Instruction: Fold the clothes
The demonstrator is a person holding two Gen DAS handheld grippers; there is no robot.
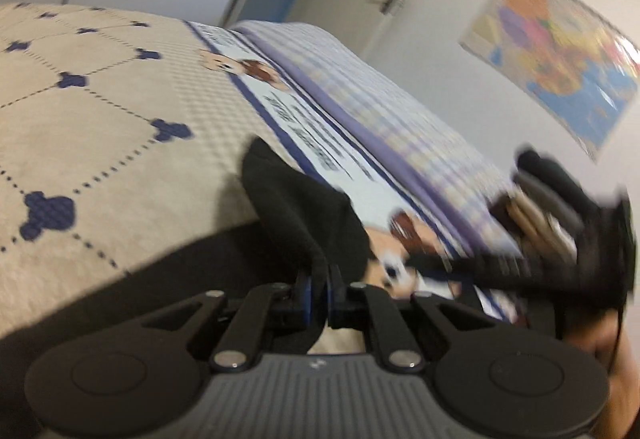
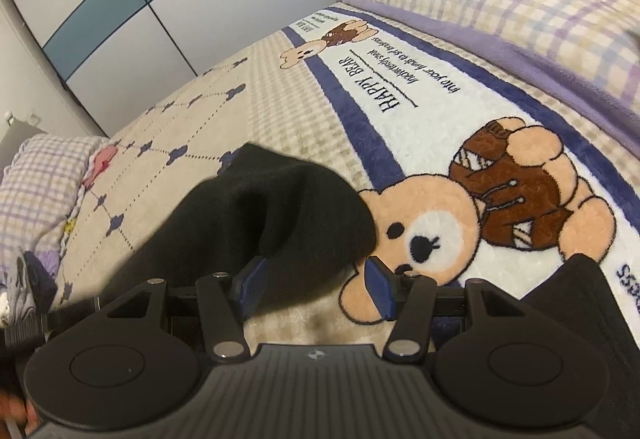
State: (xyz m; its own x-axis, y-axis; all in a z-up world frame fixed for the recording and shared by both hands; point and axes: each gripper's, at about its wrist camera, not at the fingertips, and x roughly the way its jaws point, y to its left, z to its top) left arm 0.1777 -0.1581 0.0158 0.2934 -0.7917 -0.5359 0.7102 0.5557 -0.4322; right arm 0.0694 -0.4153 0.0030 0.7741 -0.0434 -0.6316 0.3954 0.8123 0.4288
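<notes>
Left wrist view: the left hand-held gripper (image 1: 319, 289) at lower centre is clamped on a fold of the black knitted cloth garment (image 1: 296, 207), which rises up the middle of the frame over the beige patterned bedspread (image 1: 100, 111).
Blur: the right hand-held gripper (image 1: 560, 239), at the right edge, is smeared.
Right wrist view: its blue-padded fingers (image 2: 378, 289) stand apart, empty, with the garment left of centre.
Risk: I reckon the thin pinch could slip.
Hidden: garment's lower part.
</notes>
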